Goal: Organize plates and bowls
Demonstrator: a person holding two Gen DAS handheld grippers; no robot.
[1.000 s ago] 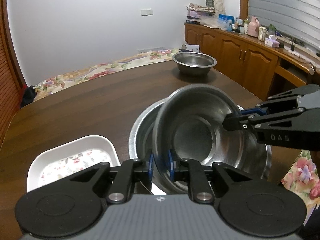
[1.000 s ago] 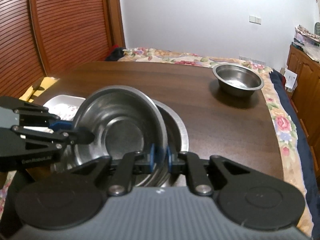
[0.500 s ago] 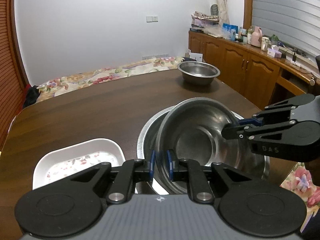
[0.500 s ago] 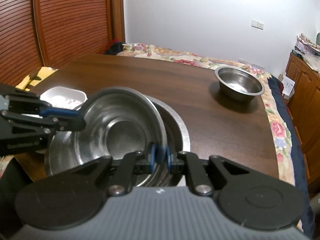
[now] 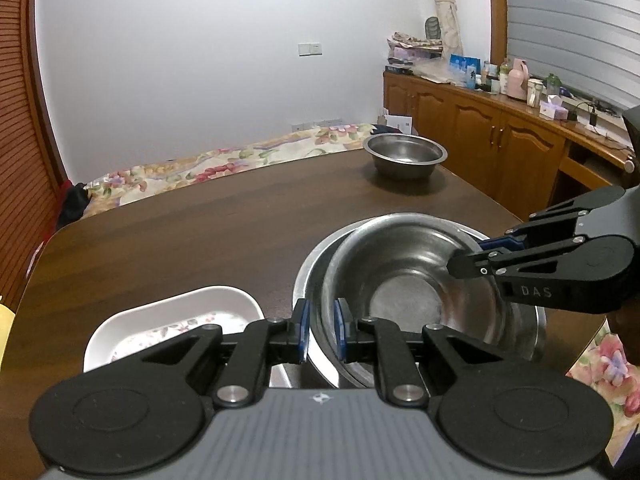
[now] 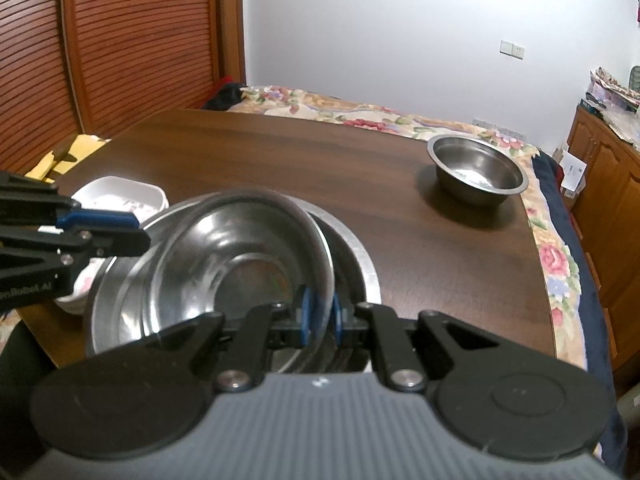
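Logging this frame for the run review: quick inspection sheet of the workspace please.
Surface: dark wooden table, bare across the middle.
Job's things: steel bowl tilted inside a larger steel basin; second steel bowl alone at the far edge; white floral dish beside the basin.
Clutter: nothing seen on the table.
Grippers: left gripper and right gripper each shut on opposite sides of the tilted bowl's rim.
Cables: leads on the sideboard top, far right; too small to trace.
Surroundings: floral bedding behind the table, slatted wooden doors, bottles and boxes on the sideboard.
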